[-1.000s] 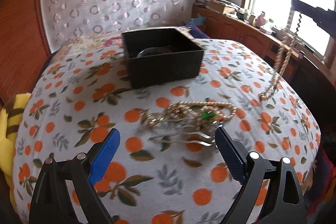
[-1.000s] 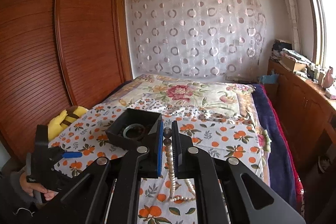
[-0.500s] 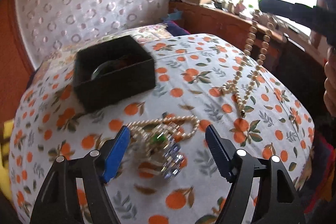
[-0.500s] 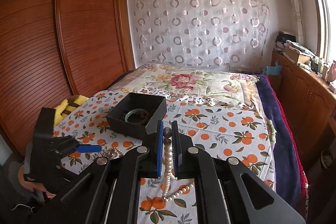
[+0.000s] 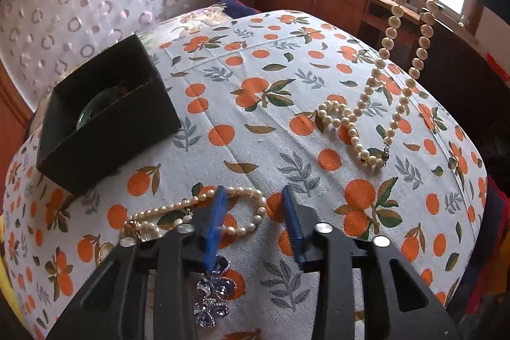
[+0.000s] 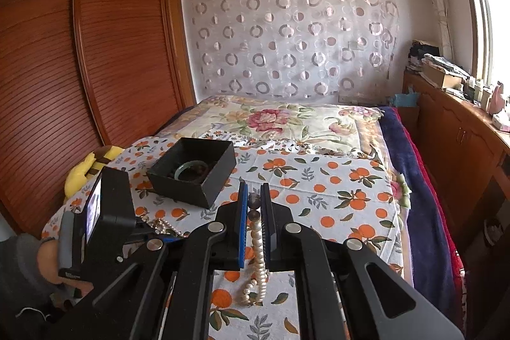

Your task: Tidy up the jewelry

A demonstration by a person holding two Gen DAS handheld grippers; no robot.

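Right gripper (image 6: 254, 212) pinched on long pearl necklace (image 5: 385, 78), fingers pressed close with the beads between. Upper part hanging from the grip at far right, lower loop and clasp lying on orange-print cloth (image 5: 255, 129). Left gripper (image 5: 251, 212) half spread, low over the near heap: a second pearl strand (image 5: 223, 212) just beside the left finger, a blue crystal piece (image 5: 212, 292) under it, near. Nothing seen between these fingers, so holding nothing, by judgement. Black box (image 5: 108, 129) at far left, open, with a green bangle (image 6: 191, 169) inside.

Probable step: carrying the long necklace to the box, and preparing to take the heap.

Risks from here:
- Lower loop dragged across the cloth; clasp may catch the fabric and pull beads out of the grip.
- Only a few beads pinched, round and smooth; a quick swing may let the strand slip.
- Swinging tail may knock the box wall or fall outside.
- Left fingers closing on tangled pieces may lift two together, or snag the crystal piece.
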